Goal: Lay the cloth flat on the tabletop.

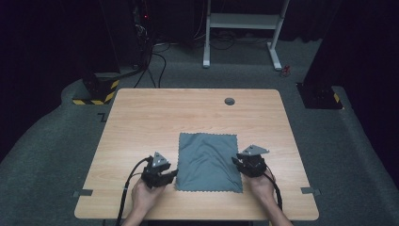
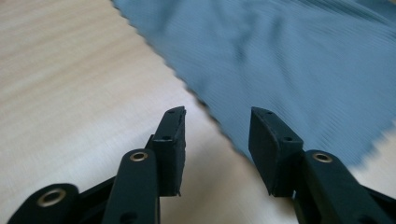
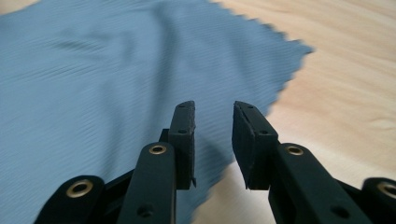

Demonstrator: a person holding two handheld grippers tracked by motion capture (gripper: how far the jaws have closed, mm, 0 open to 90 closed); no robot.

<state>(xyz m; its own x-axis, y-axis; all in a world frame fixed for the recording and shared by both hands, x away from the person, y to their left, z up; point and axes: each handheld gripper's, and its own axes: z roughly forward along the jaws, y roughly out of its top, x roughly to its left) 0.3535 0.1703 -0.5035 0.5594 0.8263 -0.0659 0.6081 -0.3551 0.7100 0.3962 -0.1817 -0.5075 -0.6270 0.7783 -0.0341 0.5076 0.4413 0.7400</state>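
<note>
A: Where was the cloth [image 1: 209, 161]?

B: It lay spread flat on the wooden counter [image 1: 155, 117], toward the near edge and a little right of the middle. It was grey-blue, with a zigzag-cut edge and a few soft creases.

A: And the left gripper [image 1: 165, 176]?

B: It sat just beside the cloth's near left corner. In the left gripper view its jaws stood apart with nothing between them; the cloth's edge ran slantwise ahead of them, over bare wood.

A: The right gripper [image 1: 241, 164]?

B: At the cloth's right edge, near the near right corner. Its jaws were parted too, by a narrower gap, and gripped nothing. In the right gripper view they hung over the cloth's edge.
</note>
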